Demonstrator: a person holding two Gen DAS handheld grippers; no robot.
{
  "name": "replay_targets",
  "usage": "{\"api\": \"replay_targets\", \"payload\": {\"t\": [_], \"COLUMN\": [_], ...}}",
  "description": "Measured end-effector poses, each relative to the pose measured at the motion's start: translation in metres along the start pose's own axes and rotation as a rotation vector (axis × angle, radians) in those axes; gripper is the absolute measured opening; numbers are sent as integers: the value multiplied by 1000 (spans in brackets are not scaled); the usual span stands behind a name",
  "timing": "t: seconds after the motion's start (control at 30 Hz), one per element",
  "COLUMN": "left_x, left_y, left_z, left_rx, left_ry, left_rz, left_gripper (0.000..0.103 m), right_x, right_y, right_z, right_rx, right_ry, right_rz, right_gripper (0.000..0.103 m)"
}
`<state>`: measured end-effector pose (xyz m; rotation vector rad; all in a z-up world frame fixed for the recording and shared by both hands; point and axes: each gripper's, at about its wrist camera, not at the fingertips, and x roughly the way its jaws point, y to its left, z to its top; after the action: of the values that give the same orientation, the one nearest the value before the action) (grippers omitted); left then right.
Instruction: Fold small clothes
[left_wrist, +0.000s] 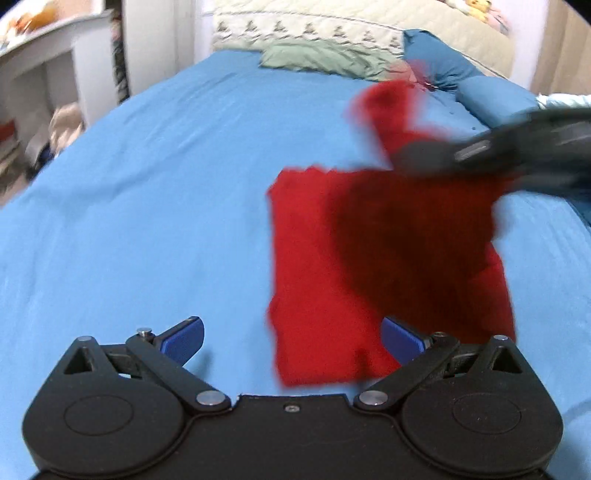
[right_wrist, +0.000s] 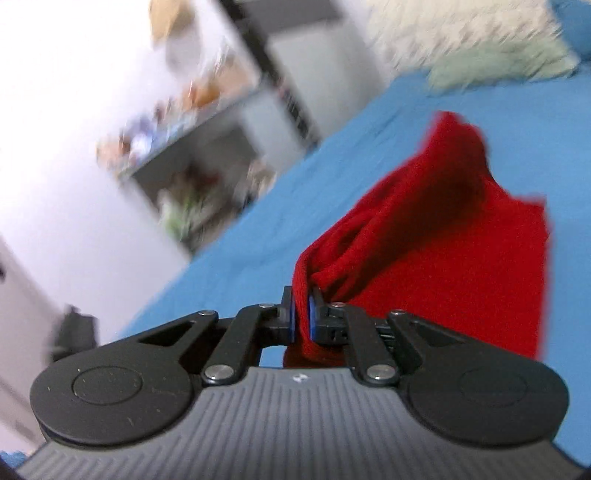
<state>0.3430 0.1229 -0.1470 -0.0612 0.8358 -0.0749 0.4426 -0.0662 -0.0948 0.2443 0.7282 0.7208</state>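
One red garment (left_wrist: 332, 258), two grippers

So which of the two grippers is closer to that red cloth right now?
The right. The right gripper has its jaws shut on a bunched edge of the red cloth, lifting it. The left gripper hangs open just above the near edge, gripping nothing.

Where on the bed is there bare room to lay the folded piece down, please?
Bare blue sheet lies left of the red garment, from the open left claw up to the green pillow. The right side is crowded: the right claw grips the garment there.
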Motion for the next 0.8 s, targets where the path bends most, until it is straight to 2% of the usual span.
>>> {"api": "replay_targets", "payload": {"t": [0.1, 0.17, 0.23, 0.3, 0.33, 0.43, 0.5, 0.57, 0.63, 0.73, 0.8], "left_x": [3, 6, 3, 1, 0, -3, -13, -14, -17, -16, -13], "left_y": [13, 11, 7, 4, 3, 4, 9, 7, 7, 10, 11], "left_z": [-30, -34, -30, -27, -27, -27, -30, -27, -26, -24, -21], "left_rx": [-43, -39, -18, -13, -18, -41, -53, -62, -82, -125, -139], "left_ry": [3, 28, 6, -18, -26, -41, -67, -91, -111, -116, -105], "left_rz": [-41, -57, -81, -95, -106, -131, -137, -126, -113, -117, -117], "left_gripper": [103, 103, 103, 103, 103, 103, 103, 103, 103, 103, 103], "right_x": [66, 86, 85, 75, 67, 18, -23, -56, -74, -81, -77], "right_y": [9, 9, 8, 7, 7, 10, 2, -8, -16, -27, -33], "right_z": [-30, -43, -49, -43, -39, -27, -30, -46, -76, -123, -142], "right_rx": [-25, -42, -33, -13, -16, -48, -42, -42, -58, -64, -50], "right_ry": [164, 208, 198, 189, 169, 16, -95, -162, -175, -143, -116], "right_rz": [-50, -73, -67, -31, -31, -52, -135, -265, -372, -507, -552], "right_gripper": [22, 24, 31, 73, 77, 82, 95, 98, 98, 98, 97]}}
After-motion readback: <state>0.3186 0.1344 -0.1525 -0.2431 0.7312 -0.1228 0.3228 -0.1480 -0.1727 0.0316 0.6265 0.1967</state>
